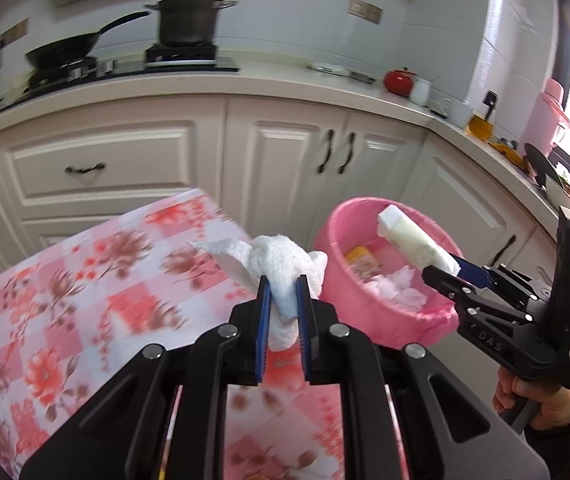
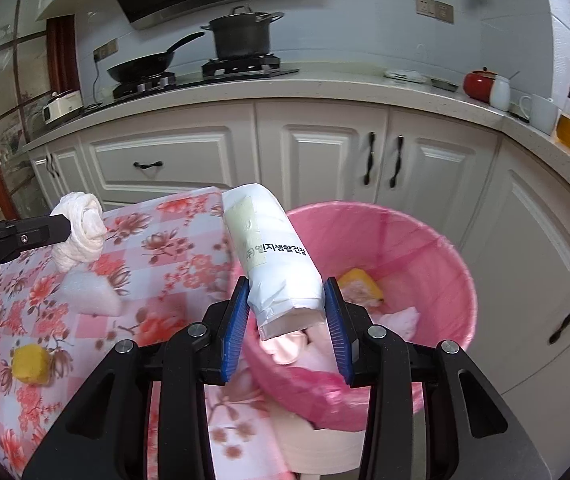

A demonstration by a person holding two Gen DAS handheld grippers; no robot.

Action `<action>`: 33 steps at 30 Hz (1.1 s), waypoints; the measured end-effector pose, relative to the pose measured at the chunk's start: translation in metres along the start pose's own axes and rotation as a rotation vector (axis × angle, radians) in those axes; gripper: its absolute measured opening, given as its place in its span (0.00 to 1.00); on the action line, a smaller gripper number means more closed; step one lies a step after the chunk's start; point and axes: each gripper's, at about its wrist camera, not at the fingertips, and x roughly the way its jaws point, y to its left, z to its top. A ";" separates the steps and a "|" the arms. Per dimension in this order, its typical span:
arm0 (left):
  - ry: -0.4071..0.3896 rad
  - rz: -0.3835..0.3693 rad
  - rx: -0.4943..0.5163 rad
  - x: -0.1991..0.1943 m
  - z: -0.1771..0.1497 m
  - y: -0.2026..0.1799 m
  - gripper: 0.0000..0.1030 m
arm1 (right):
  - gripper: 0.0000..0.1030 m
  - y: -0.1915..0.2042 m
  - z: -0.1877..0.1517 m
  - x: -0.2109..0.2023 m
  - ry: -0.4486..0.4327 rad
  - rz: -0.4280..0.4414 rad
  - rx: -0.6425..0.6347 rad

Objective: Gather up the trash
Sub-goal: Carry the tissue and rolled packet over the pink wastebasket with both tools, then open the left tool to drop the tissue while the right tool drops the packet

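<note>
Carrying two pieces of trash at once, we work toward the pink-lined trash bin (image 2: 425,248), which serves as the reference for every position below.

Left gripper (image 1: 283,312): clenched on a crumpled paper towel (image 1: 281,260). The wad sits up and left of the bin, above the edge of the floral tablecloth (image 1: 85,280), not yet over the bin mouth. It is light, soft and compressible, so we judge that a nearly closed grip through its middle is sufficient. Loose tails project beyond the pads and may snag on the liner.

Right gripper (image 2: 287,300): grasping a white wrapped packet (image 2: 273,252) printed with Korean text. The jaws stand partly apart because the packet fills the gap between them. The hold is near the packet's lower end; the remainder projects forward, above the near-left rim of the bin. The packet appears light and fairly firm, with a smooth wrapper. We judge this film slippery, so a hold nearer its middle would resist pivoting.

Inside the bin lie white tissues and a yellow sponge-like block (image 2: 359,282).

Left of the bin, on the tablecloth, a white foam wedge (image 2: 89,294) and a yellow block (image 2: 31,364) remain uncollected.
</note>
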 end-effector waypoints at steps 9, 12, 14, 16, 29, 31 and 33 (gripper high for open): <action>0.018 -0.057 0.052 0.035 0.022 -0.049 0.12 | 0.36 -0.046 0.003 0.006 -0.002 -0.067 0.051; 0.029 -0.074 0.059 0.046 0.025 -0.062 0.12 | 0.36 -0.058 0.003 0.006 -0.004 -0.085 0.065; 0.033 -0.087 0.068 0.052 0.028 -0.070 0.12 | 0.36 -0.066 0.003 0.007 -0.004 -0.097 0.075; 0.035 -0.095 0.076 0.057 0.030 -0.078 0.12 | 0.36 -0.072 0.003 0.008 -0.005 -0.107 0.080; 0.070 -0.142 0.093 0.086 0.036 -0.111 0.52 | 0.39 -0.107 0.001 0.009 -0.001 -0.162 0.134; 0.071 -0.139 0.096 0.086 0.034 -0.111 0.51 | 0.39 -0.109 -0.001 0.009 0.001 -0.166 0.138; 0.070 -0.138 0.089 0.085 0.032 -0.110 0.51 | 0.46 -0.110 -0.001 0.008 -0.001 -0.165 0.143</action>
